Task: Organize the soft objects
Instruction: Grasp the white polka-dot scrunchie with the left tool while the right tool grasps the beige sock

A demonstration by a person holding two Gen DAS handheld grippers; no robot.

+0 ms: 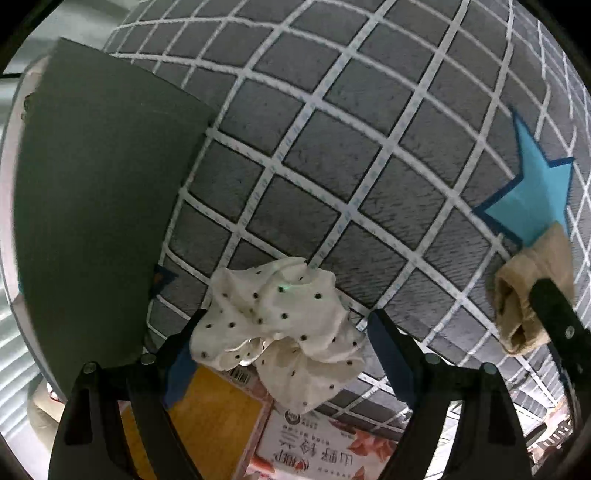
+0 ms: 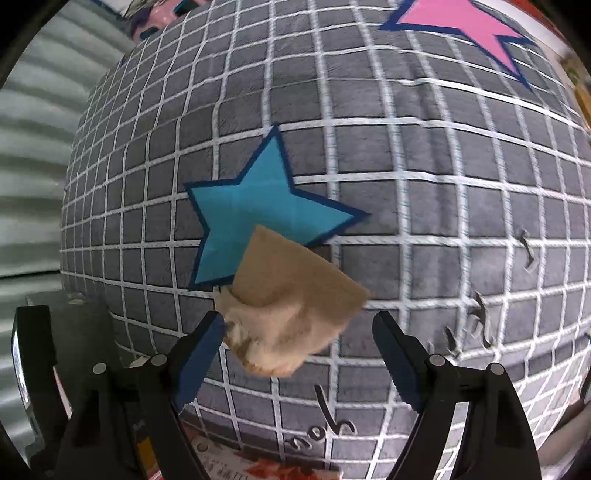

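Nearest the left wrist lens: left hand-held gripper (image 1: pixel 286 325), fingers spread wide, blue pads facing inward. Between them, a crumpled white polka-dot cloth (image 1: pixel 280 332), touching the left fingertip (image 1: pixel 192 326), clear of the right one; cannot tell whether resting on the surface or hanging. Far left, a dark green panel (image 1: pixel 96 229), upright, covering part of the grey grid blanket (image 1: pixel 332 155). Below the cloth, an orange box (image 1: pixel 207 417) and a printed package (image 1: pixel 317 446) peeking from under the blanket's edge. Further right, a teal star patch (image 1: pixel 532 199) on the blanket, and at the far right a beige folded cloth (image 1: pixel 517 295) beside a black finger of the other tool.

Right wrist view: right hand-held gripper (image 2: pixel 299 328), likewise spread wide, gripping nothing. Beige folded cloth (image 2: pixel 291 306) lying on the grid blanket (image 2: pixel 424 184) between the fingertips, nearer the left one, its far corner overlapping the teal star patch (image 2: pixel 258 214). Upper right, a pink star patch (image 2: pixel 469 26). Lower right, dark stitched lettering (image 2: pixel 332 432).
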